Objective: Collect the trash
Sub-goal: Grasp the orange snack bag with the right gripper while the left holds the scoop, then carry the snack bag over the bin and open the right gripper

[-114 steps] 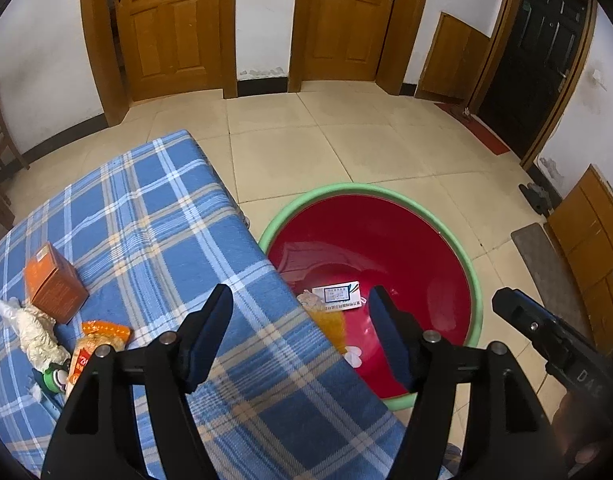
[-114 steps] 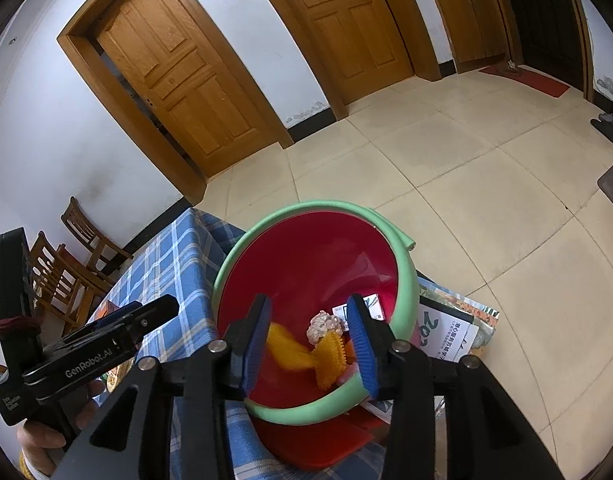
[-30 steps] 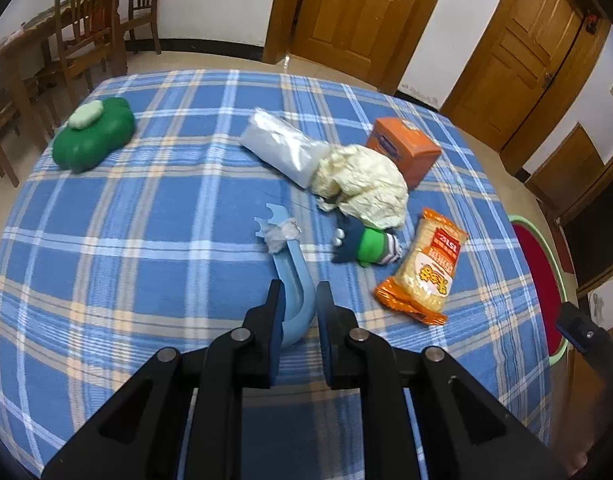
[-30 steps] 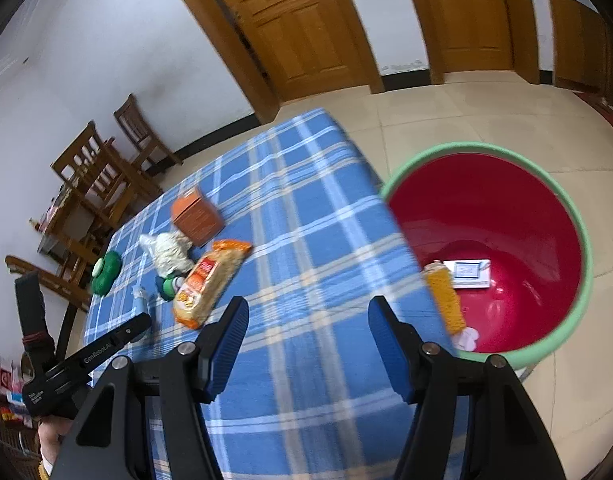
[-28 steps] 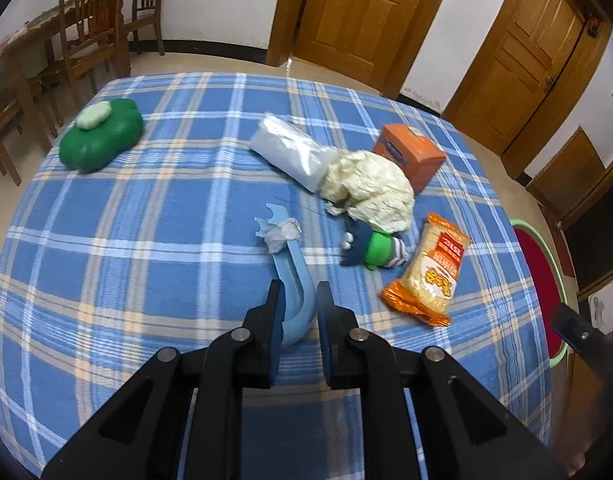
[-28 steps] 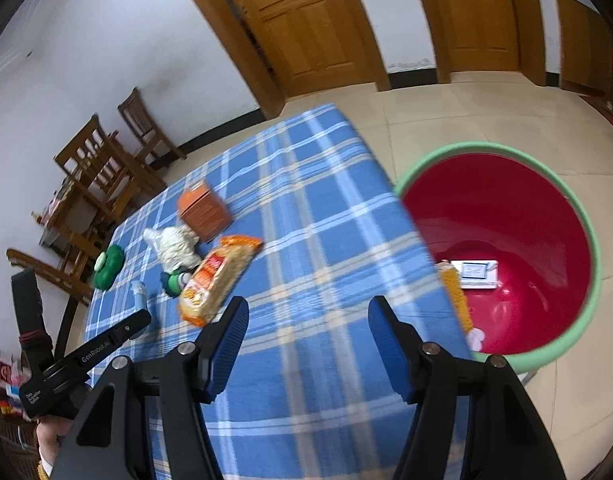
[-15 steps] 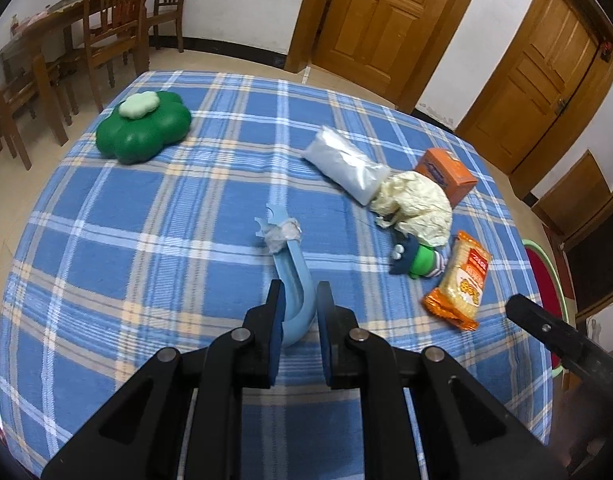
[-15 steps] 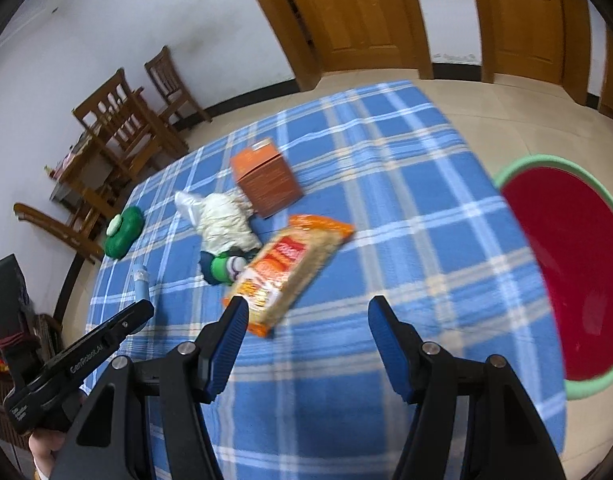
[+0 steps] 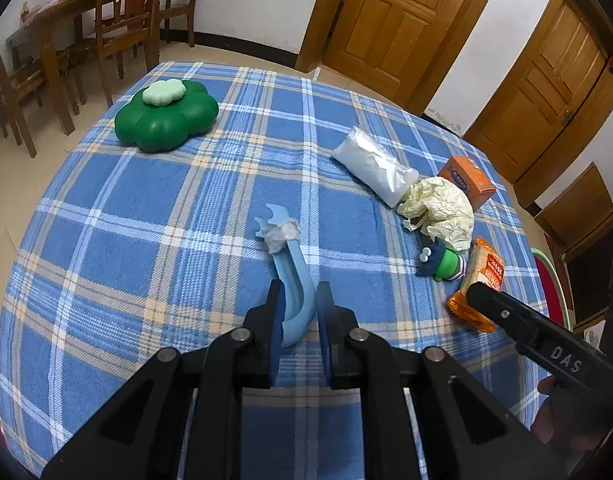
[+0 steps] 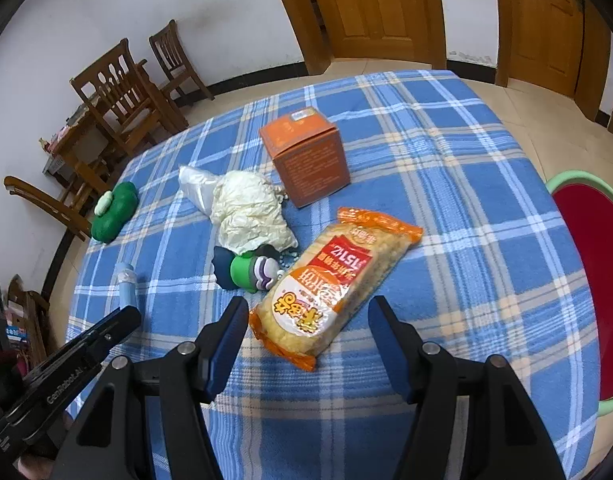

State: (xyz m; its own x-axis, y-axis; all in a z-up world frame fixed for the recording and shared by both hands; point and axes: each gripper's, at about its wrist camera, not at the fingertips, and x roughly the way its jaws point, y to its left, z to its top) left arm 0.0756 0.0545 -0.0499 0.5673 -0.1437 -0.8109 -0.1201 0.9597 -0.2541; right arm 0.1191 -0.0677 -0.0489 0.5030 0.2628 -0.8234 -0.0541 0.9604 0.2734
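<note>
We see the orange snack packet (image 10: 331,286) lying flat on the blue plaid tabletop (image 10: 466,208), just ahead of the right hand-held gripper (image 10: 306,320), whose jaws stand wide apart and empty, the packet's near end reaching in between the fingertips without touching them. Just beyond the packet, to the left of that gripper's line, lie a small green and navy toy (image 10: 246,266) and a crumpled cream paper (image 10: 248,210), with a clear plastic bag (image 10: 194,186) behind the paper and an orange box (image 10: 306,160) further ahead. A red basin with a green rim (image 10: 586,256) sits off the tabletop's edge to the right. The left hand-held gripper (image 9: 298,312) is clamped narrow on a curved light-blue plastic piece (image 9: 292,276) with tape wound near its far tip. Far ahead and left of it rests a green flower-shaped container (image 9: 166,116).
</note>
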